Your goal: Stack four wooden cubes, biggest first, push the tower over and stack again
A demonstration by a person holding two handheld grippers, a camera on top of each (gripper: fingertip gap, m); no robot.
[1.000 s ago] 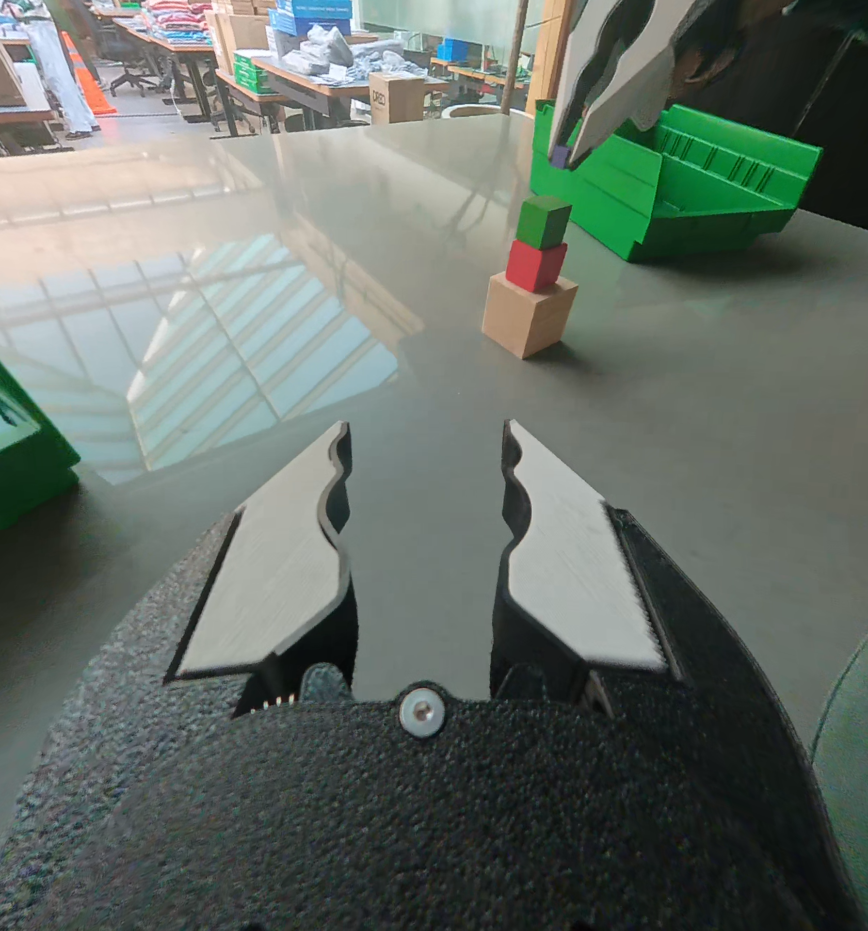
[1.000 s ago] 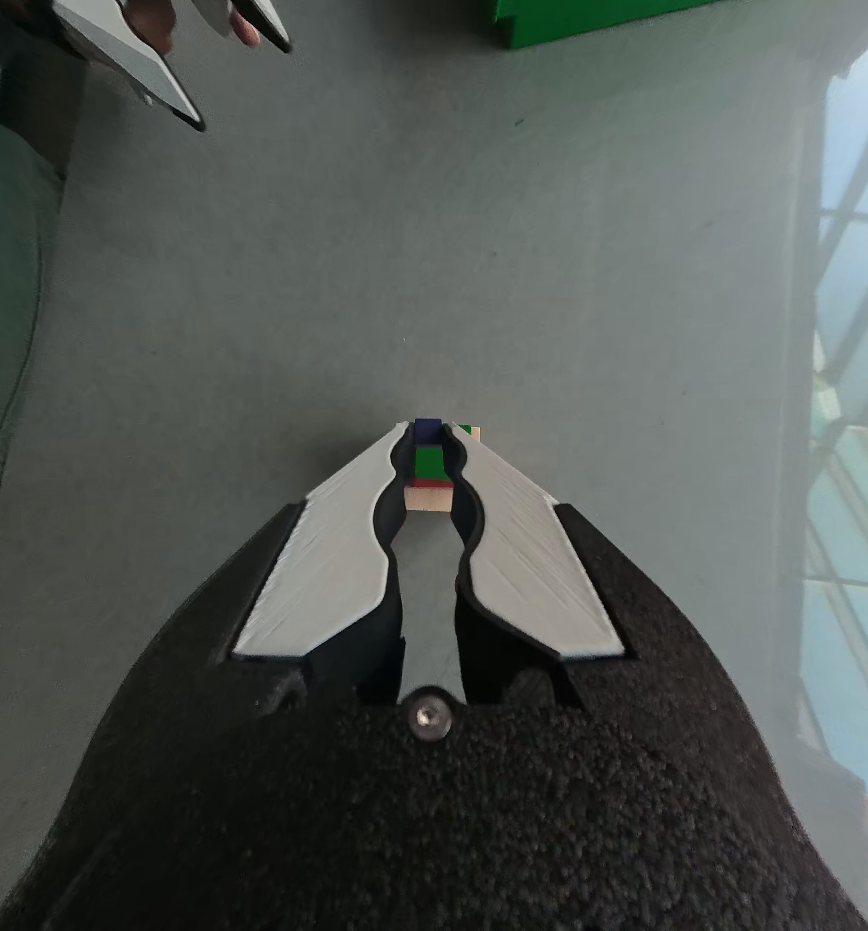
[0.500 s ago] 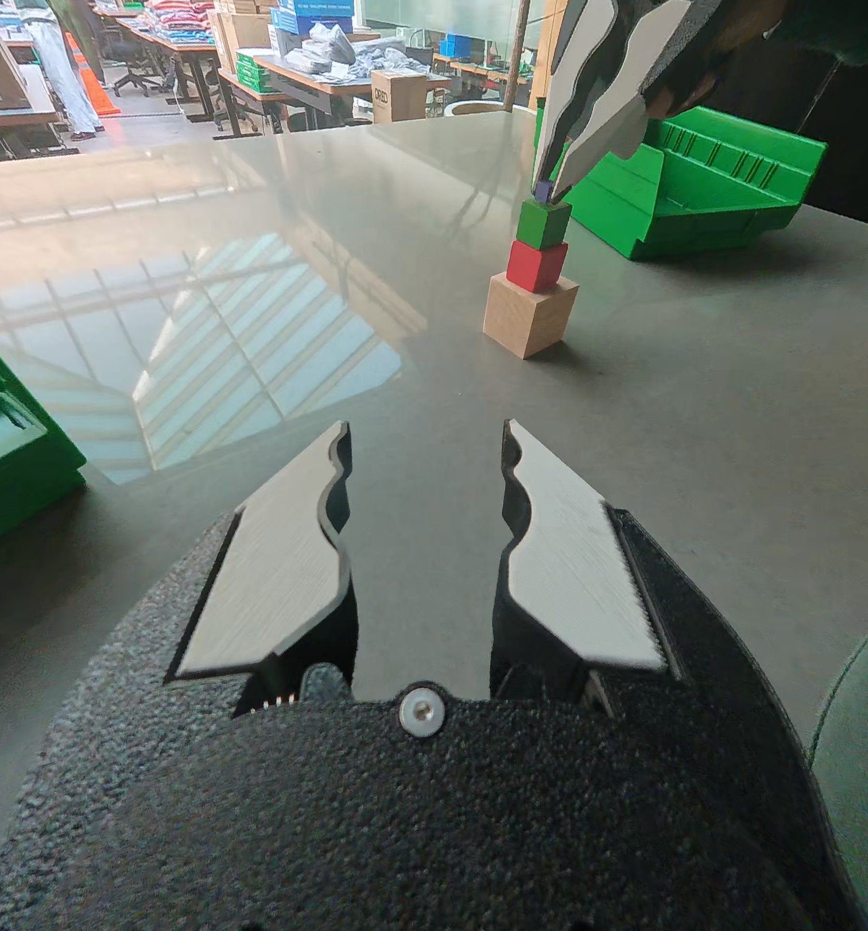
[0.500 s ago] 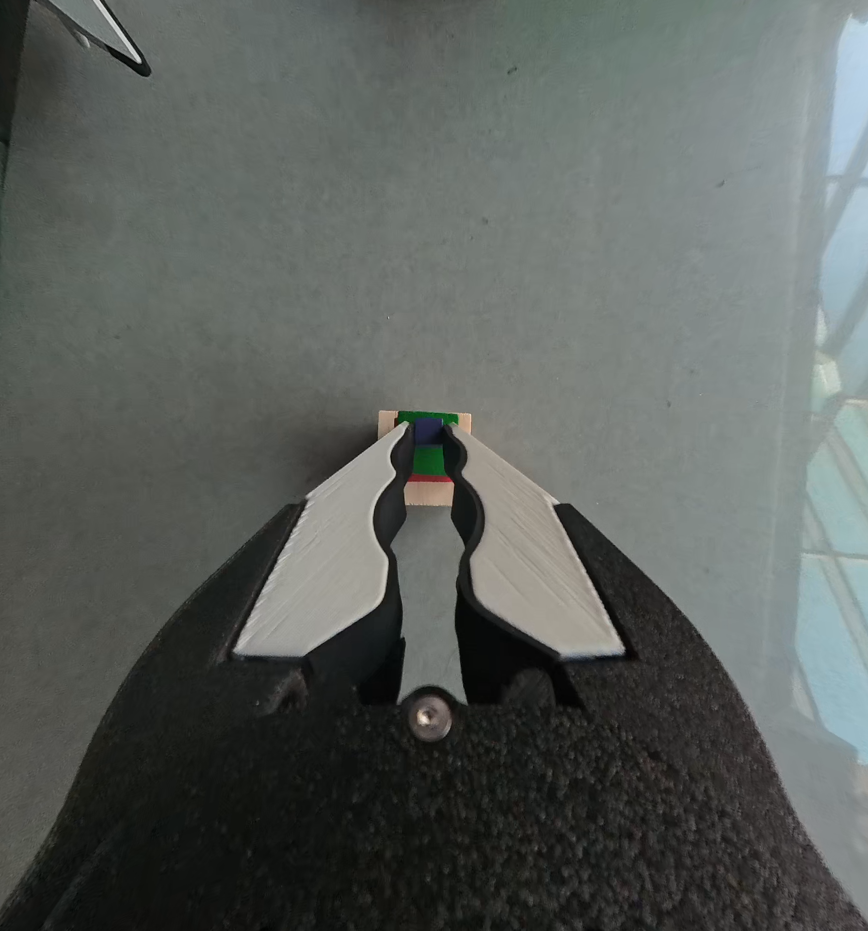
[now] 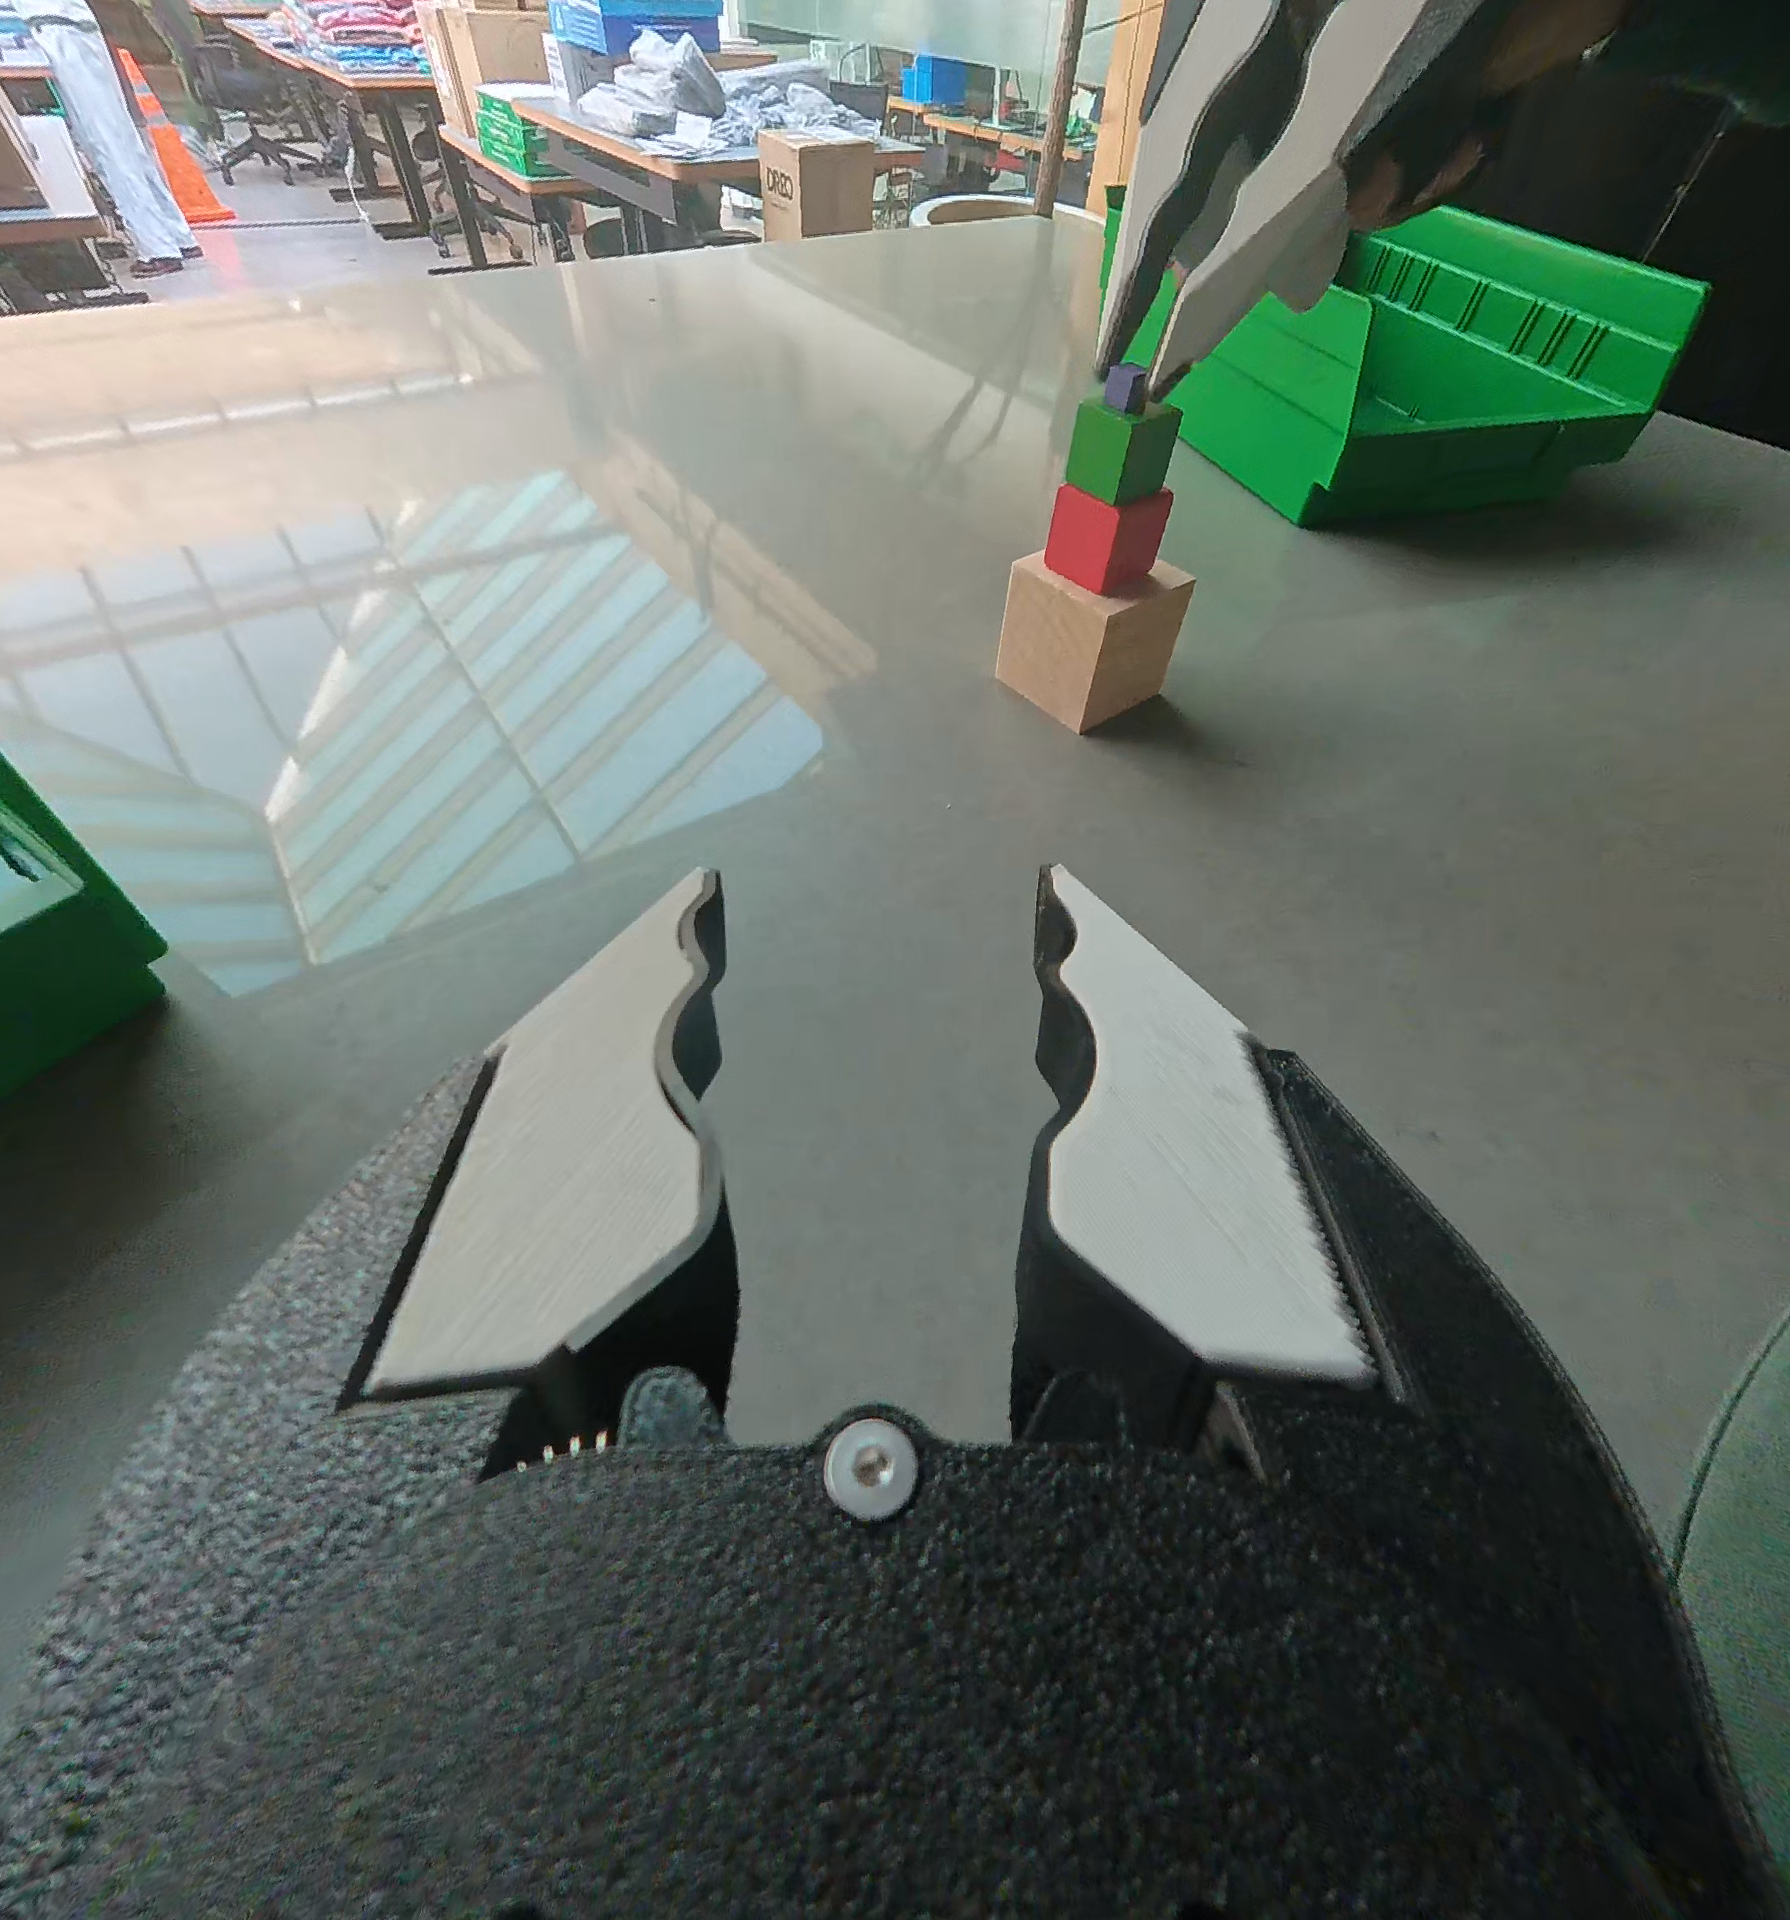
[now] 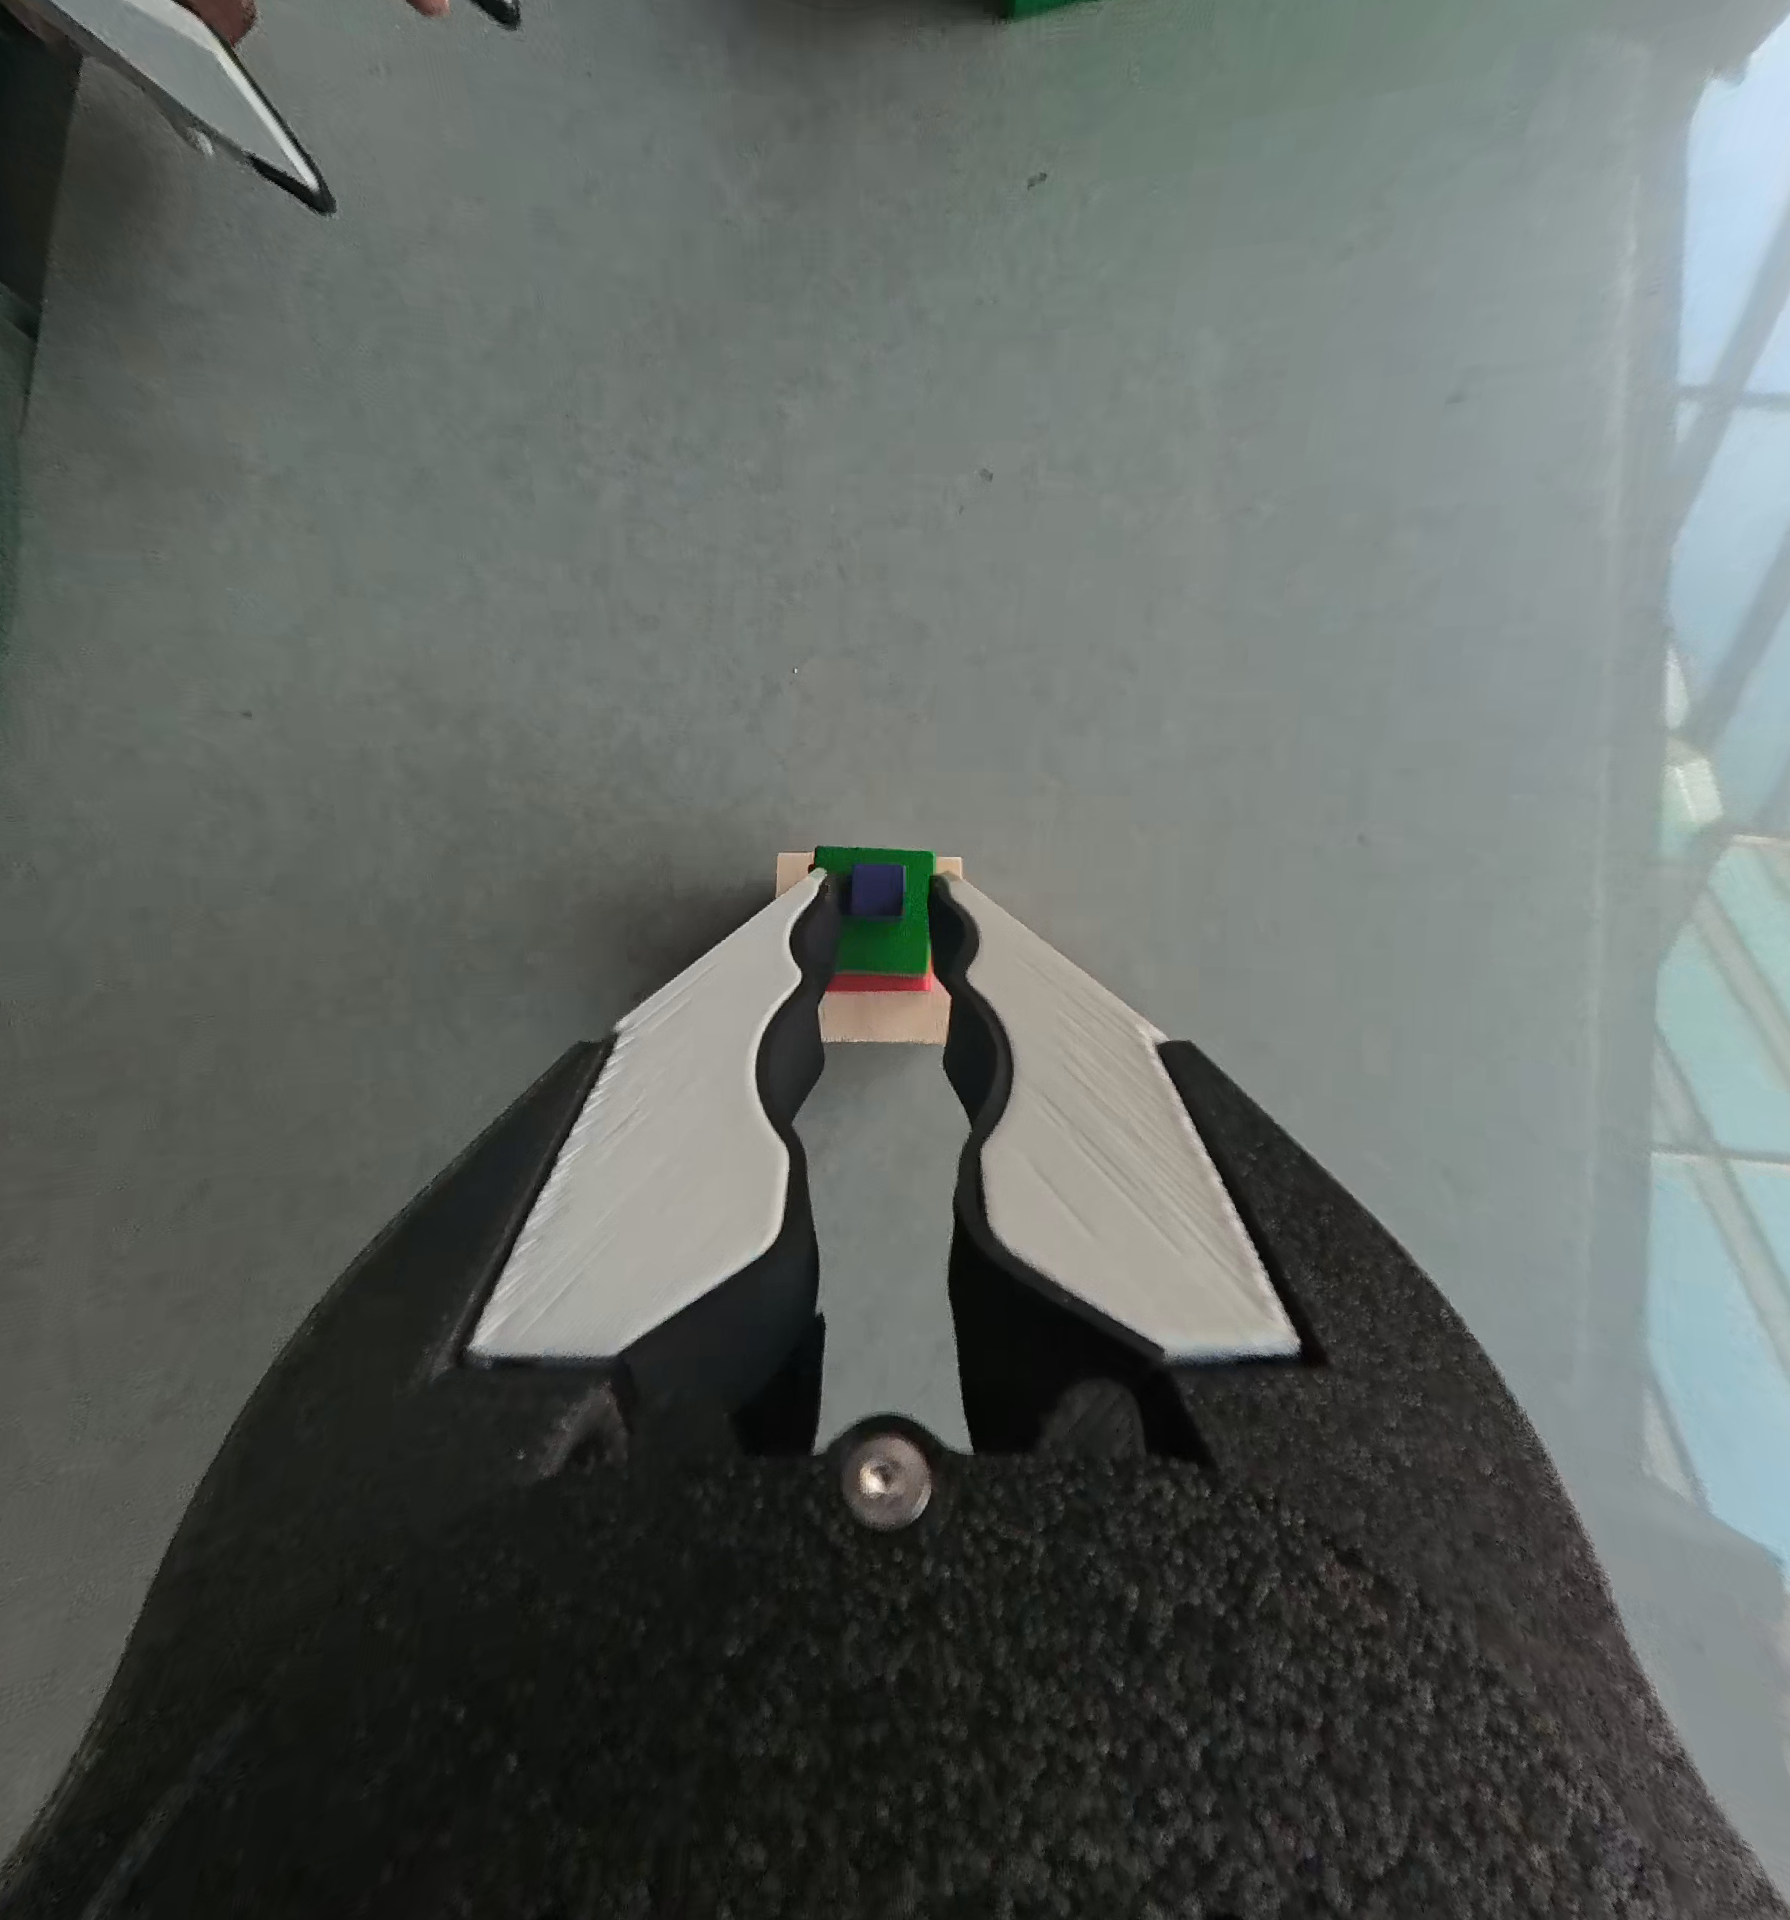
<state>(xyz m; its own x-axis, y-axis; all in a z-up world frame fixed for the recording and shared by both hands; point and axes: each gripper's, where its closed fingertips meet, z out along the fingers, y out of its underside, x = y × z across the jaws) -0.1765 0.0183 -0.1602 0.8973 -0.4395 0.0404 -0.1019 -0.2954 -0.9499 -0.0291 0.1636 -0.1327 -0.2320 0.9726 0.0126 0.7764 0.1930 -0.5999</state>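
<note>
Since 0.5 s ago the right gripper [image 6: 878, 881] has been opened a little: its fingers [image 6: 693, 1122] were clamped on the small dark-blue cube [image 6: 875, 891] and are now seen parted, a thin gap on each side in the right wrist view. The left gripper [image 5: 875, 904] is unchanged, fingers wide apart, nothing held, low over the grey table [image 5: 1390, 935].

Blue cube is seated on top of the green cube [image 5: 1125, 452], which is stacked on the red cube [image 5: 1107, 538], which is stacked on the larger wooden cube [image 5: 1093, 655]. Stack is upright; the upper cubes are slightly twisted against the base.

Key relation: the blue cube lies dead between the right fingertips, 12 o'clock along the finger axis, tips level with it and pointing down at the stack. No long axis, it's a cube. Whether the pads are fully clear of it can't be confirmed from the left wrist view.

From the left gripper the stack is at 1 o'clock, well apart. A green bin [image 5: 1442, 416] is seen at 2 o'clock behind the stack, a second green bin [image 5: 18, 987] at 9 o'clock.
</note>
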